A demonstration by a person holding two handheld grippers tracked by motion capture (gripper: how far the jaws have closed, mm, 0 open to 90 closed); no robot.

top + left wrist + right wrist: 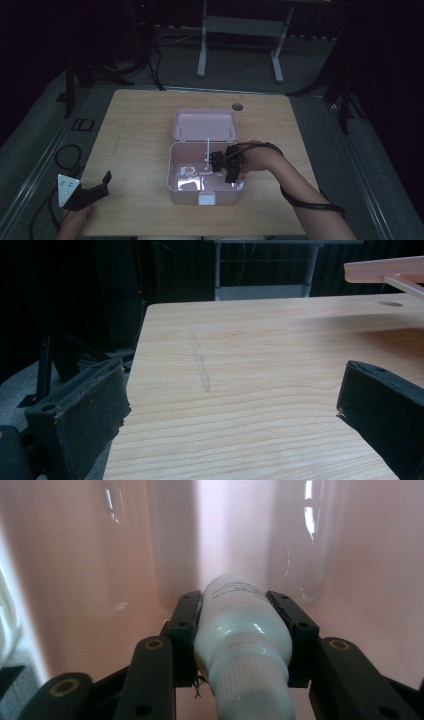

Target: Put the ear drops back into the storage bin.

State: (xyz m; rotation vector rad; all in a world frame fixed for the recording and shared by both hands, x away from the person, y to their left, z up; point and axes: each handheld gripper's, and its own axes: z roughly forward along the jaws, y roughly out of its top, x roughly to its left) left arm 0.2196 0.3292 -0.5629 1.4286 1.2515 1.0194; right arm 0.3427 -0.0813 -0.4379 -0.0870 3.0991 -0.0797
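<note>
A pink plastic box [171,172] stands open at the middle of the wooden table [135,125], its lid [205,125] tipped back. My right gripper [226,167] reaches down into the box's right half. In the right gripper view its black jaws are shut on a white bottle [240,625] with a ribbed cap, which points at the box's pink floor [365,555]. The right gripper [242,607] holds the bottle by its body. My left gripper [101,184] rests at the table's near left corner, open, with bare wood between its jaws [235,405].
A white latch [206,198] sits on the box's front wall. Something pale [187,172] lies in the box's left half. A thin white stay [207,150] stands at the hinge. A round cable hole [237,106] lies behind the lid. Table legs [202,55] stand beyond.
</note>
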